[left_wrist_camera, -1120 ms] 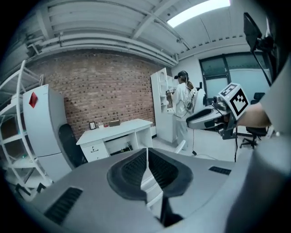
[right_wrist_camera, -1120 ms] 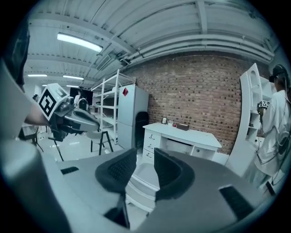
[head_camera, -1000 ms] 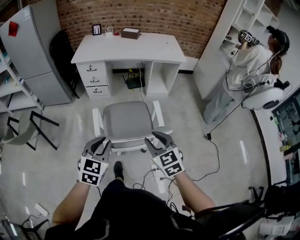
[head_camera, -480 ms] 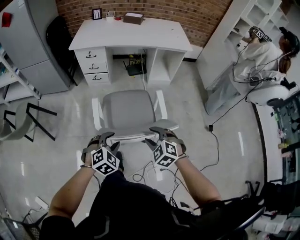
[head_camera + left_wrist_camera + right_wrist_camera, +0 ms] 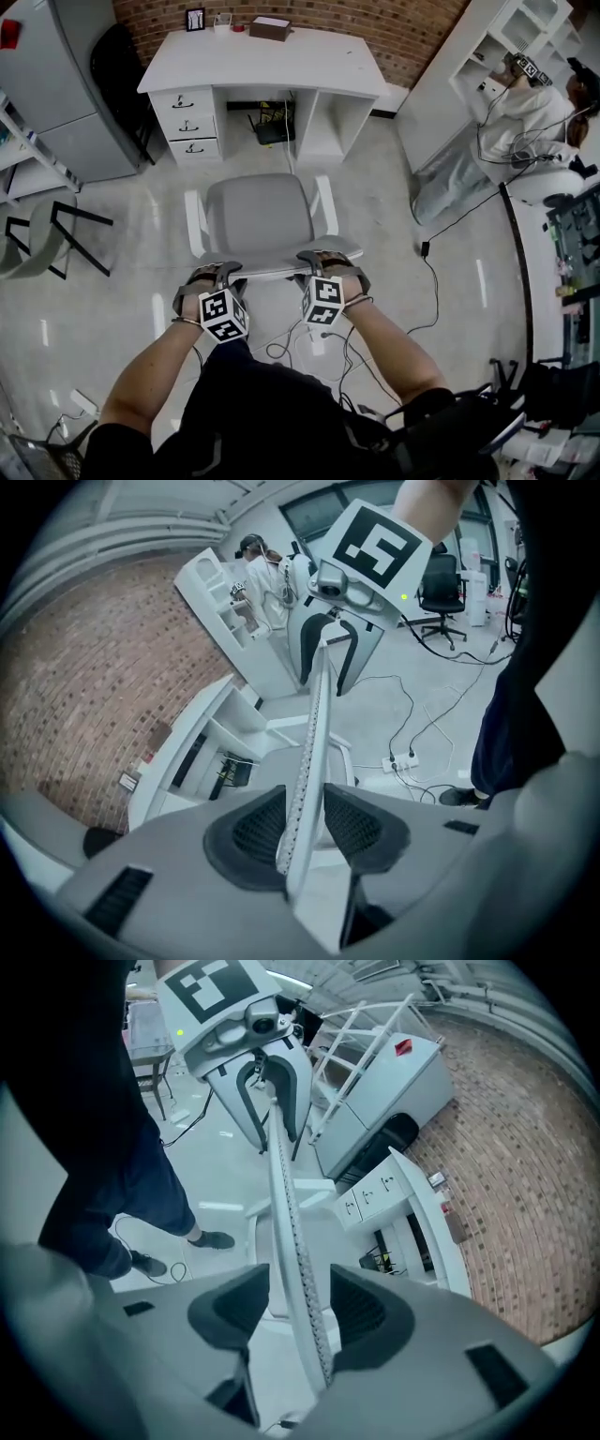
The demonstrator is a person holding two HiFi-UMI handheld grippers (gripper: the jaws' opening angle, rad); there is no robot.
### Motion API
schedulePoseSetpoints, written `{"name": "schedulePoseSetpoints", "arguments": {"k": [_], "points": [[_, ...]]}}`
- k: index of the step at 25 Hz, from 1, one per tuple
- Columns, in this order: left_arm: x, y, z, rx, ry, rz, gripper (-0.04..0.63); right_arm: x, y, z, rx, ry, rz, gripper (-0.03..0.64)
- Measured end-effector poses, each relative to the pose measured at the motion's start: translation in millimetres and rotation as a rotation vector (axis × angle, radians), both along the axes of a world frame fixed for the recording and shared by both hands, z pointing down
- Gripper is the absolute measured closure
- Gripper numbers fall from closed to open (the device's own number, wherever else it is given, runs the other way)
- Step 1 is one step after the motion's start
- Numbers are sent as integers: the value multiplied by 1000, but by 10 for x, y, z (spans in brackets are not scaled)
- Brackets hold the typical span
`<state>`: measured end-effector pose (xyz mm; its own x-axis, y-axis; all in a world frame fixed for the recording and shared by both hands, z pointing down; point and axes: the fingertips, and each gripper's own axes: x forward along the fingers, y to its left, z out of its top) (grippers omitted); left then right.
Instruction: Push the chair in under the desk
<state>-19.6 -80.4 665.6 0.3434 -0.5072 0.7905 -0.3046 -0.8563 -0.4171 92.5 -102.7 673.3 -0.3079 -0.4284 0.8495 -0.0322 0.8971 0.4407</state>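
Changed since a second ago: both grippers are brought forward from behind the seat onto the top edge of the backrest (image 5: 267, 270).

- Left gripper (image 5: 220, 272): jaws closing, pads met on both faces of the backrest.
- Right gripper (image 5: 321, 261): jaws spread wide, with the backrest between them and the pads clear of it.
- Chair (image 5: 258, 223), one: stood at 12 o'clock of the grippers, well apart from the desk.
- Desk (image 5: 262, 58), one: set at 12 o'clock beyond, with three drawers (image 5: 189, 124) at its 9 o'clock side. The kneehole (image 5: 272, 127) is left open.
- Floor (image 5: 122, 281): bare floor is seen between chair front and desk edge.
- Person (image 5: 525, 103), one: seen at 2 o'clock, by white shelving.
- Cables (image 5: 309, 347): strewn at 6 o'clock of the chair.
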Motion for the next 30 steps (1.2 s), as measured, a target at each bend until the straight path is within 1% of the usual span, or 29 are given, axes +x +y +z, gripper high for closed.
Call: {"name": "schedulePoseSetpoints", "arguments": {"k": [2, 4, 6, 7, 9, 11, 15, 19, 23, 26, 30], "points": [[6, -14, 54, -1, -32, 12, 463, 6, -11, 71, -6, 27, -19, 417], [13, -39, 117, -5, -81, 22, 466, 14, -33, 152, 2, 49, -37, 445], [18, -57, 167, -13, -136, 50, 473, 17, -80, 201, 18, 60, -43, 489], [18, -62, 191, -22, -151, 68, 487, 14, -102, 214, 22, 64, -44, 489], [15, -66, 246, -53, -154, 91, 493, 11, -125, 260, 27, 80, -50, 495], [6, -59, 299, -81, -165, 103, 505, 11, -120, 310, 23, 99, -61, 515], [-20, -73, 391, -89, -212, 121, 534, -15, -111, 309, 0, 94, -49, 512], [-44, -117, 475, -108, -213, 119, 558, -17, -147, 356, -10, 102, -42, 512], [-80, -223, 481, -104, -216, 135, 572, -56, -245, 361, -9, 104, -42, 515], [-80, -332, 482, -108, -216, 132, 574, -42, -400, 364, 19, 127, -39, 521], [-135, -490, 517, -104, -213, 145, 577, -96, -565, 410, 8, 149, -34, 526]]}}
